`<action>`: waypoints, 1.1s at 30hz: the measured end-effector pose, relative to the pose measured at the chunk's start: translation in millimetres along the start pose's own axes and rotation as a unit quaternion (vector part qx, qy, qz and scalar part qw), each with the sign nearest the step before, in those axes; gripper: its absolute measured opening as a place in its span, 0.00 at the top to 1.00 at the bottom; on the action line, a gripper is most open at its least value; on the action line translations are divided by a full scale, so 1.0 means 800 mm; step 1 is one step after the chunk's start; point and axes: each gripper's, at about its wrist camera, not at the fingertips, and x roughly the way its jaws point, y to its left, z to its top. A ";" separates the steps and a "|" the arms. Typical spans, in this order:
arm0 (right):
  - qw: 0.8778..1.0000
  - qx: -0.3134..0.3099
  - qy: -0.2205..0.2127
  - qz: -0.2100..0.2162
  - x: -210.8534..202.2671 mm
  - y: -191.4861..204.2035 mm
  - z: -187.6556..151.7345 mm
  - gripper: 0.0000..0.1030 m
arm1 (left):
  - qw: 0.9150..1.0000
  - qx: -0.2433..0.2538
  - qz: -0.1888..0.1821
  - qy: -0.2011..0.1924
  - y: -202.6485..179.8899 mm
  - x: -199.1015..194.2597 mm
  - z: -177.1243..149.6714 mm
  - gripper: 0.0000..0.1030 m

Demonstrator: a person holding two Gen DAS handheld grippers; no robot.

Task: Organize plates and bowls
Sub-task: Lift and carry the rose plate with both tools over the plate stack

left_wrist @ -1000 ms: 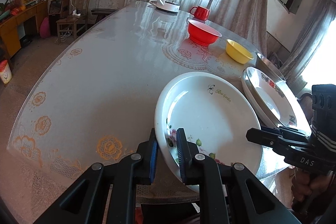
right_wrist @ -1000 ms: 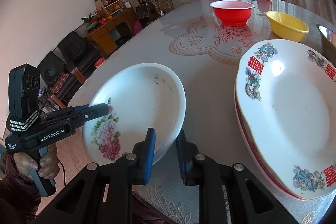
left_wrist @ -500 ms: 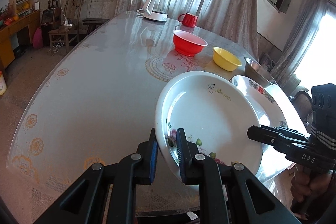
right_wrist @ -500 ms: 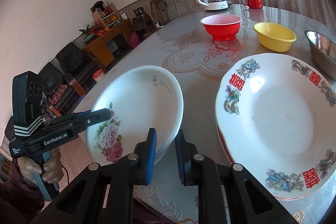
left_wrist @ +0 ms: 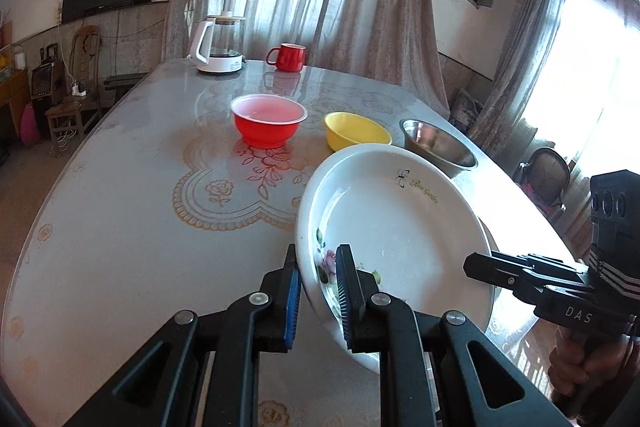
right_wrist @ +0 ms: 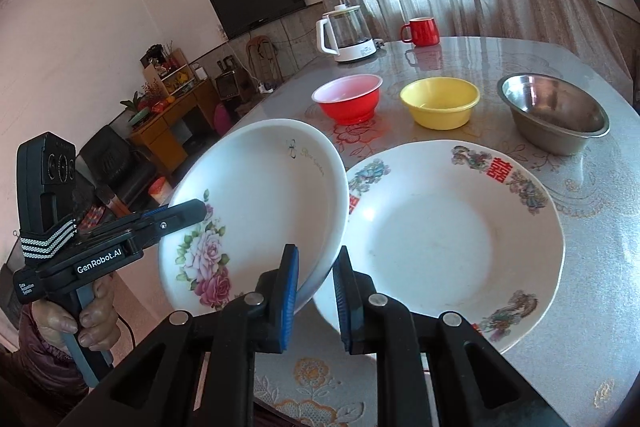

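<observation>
Gripping rose plate (right_wrist: 256, 203) rim – both jaws clenched (tilted over patterned plate (right_wrist: 448, 235)).

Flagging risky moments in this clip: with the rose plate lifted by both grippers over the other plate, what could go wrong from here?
1. The rose plate hangs tilted, pinched only at its rim by the left gripper and right gripper; uneven pulling may let it slip.
2. Its edge overlaps the double-happiness plate; lowering quickly could knock or chip both.
3. That plate sits near the table edge, so a push might shove it off.
</observation>
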 end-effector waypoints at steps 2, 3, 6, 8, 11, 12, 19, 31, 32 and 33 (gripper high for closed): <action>1.000 0.013 -0.009 -0.011 -0.008 -0.014 0.001 0.84 | 1.000 0.012 -0.012 0.005 -0.013 0.011 0.009 0.84; 1.000 0.020 -0.012 -0.019 -0.012 -0.020 0.001 0.84 | 1.000 0.017 -0.013 0.009 -0.020 0.019 0.013 0.84; 0.999 0.036 -0.018 -0.037 -0.017 -0.040 0.002 0.84 | 0.999 0.030 -0.018 0.017 -0.038 0.040 0.025 0.84; 0.998 0.045 -0.020 -0.051 -0.019 -0.049 0.002 0.84 | 0.999 0.035 -0.023 0.025 -0.047 0.053 0.031 0.84; 0.996 0.057 -0.014 -0.071 -0.017 -0.064 0.003 0.84 | 0.998 0.046 -0.027 0.036 -0.062 0.069 0.030 0.84; 0.995 0.060 -0.011 -0.078 -0.016 -0.068 0.003 0.84 | 0.998 0.052 -0.027 0.037 -0.067 0.073 0.030 0.84; 0.992 0.078 -0.004 -0.101 -0.017 -0.092 0.002 0.84 | 0.996 0.065 -0.032 0.060 -0.076 0.099 0.027 0.84; 0.988 0.075 0.016 -0.132 -0.005 -0.101 0.001 0.84 | 0.993 0.072 -0.025 0.088 -0.079 0.121 0.022 0.83; 0.988 0.074 0.020 -0.135 -0.004 -0.102 0.000 0.84 | 0.993 0.071 -0.021 0.090 -0.077 0.123 0.021 0.83; 0.988 0.072 0.020 -0.135 -0.004 -0.101 0.000 0.84 | 0.993 0.071 -0.018 0.092 -0.076 0.124 0.020 0.83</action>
